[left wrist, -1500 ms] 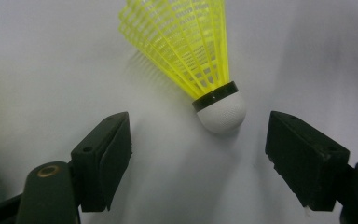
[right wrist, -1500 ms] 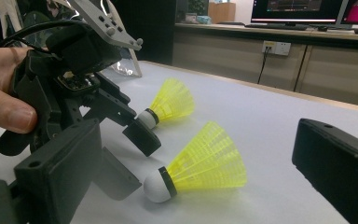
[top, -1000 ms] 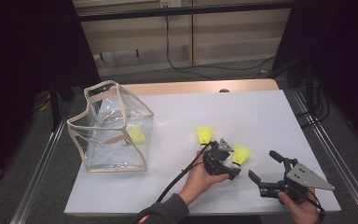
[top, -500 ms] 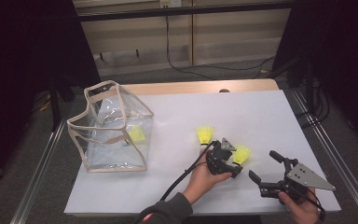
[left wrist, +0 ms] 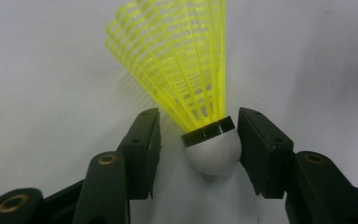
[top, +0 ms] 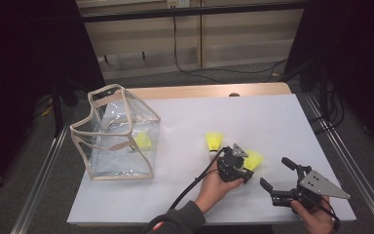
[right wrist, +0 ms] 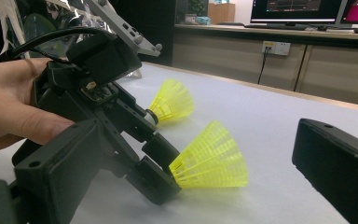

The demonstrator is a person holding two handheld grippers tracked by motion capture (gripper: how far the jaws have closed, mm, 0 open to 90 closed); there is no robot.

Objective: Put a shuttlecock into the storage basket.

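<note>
One yellow shuttlecock (top: 142,140) already sits in my clear pouch (top: 117,134); my left gripper (left wrist: 196,140), jaws apart around the second shuttlecock's cork (left wrist: 214,149), hasn't clamped, another shuttlecock (top: 214,141) waits at its eleven o'clock, and my right gripper (top: 282,178) idles open.

No readable text, labels or numbers anywhere.

The monitors (right wrist: 307,10) at 1 o'clock in the right gripper view glow with content too small and blurred to read. The wall socket plate (right wrist: 274,47) beneath them carries no legible marking. The shuttlecock (left wrist: 193,79) seen close in the left gripper view bears no print on its black band or white cork, and the grey plate (top: 324,184) at 5 o'clock in the high view is blank.
</note>
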